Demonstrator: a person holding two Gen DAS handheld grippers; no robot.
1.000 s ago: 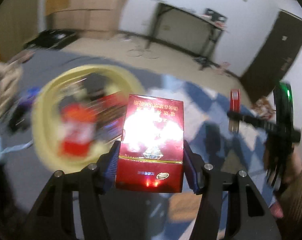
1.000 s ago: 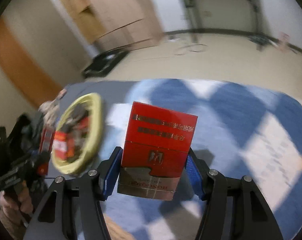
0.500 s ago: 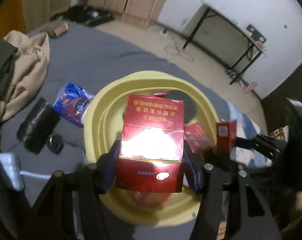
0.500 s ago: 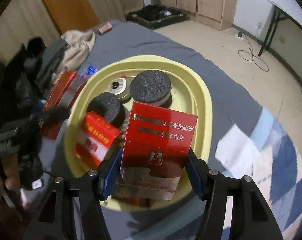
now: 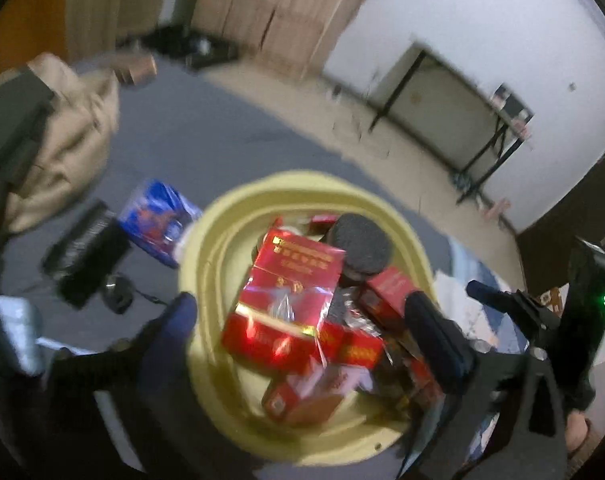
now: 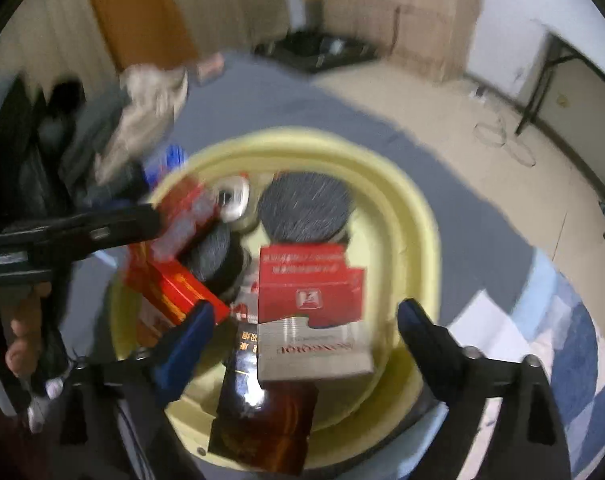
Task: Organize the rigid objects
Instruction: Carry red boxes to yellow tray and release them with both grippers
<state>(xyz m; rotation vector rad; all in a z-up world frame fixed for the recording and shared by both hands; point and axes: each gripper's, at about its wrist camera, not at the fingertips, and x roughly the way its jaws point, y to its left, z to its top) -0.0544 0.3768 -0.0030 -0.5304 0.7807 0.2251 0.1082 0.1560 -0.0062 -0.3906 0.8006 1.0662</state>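
Note:
A round yellow basin [image 5: 206,256] [image 6: 418,216] on the grey bed holds several red boxes and round dark-topped tins [image 5: 362,242] [image 6: 304,204]. My left gripper [image 5: 302,312] is open above it; the shiny red box [image 5: 290,300] it carried lies free between the fingers on the pile. My right gripper [image 6: 304,320] is open too; the red and silver box [image 6: 312,316] lies loose between its fingers in the basin, over a dark brown box [image 6: 262,416]. Each gripper shows in the other's view, the right one [image 5: 542,320] and the left one [image 6: 74,232].
Left of the basin lie a blue packet [image 5: 158,216], a black case [image 5: 82,252], a small black object and a grey charger [image 5: 14,332]. Beige and dark clothes [image 5: 62,132] are piled at far left. A blue-white checked cloth [image 6: 562,340] lies to the right.
Both grippers swung from the checked cloth to over the basin, then opened. The two red boxes left the jaws and now lie in the basin.

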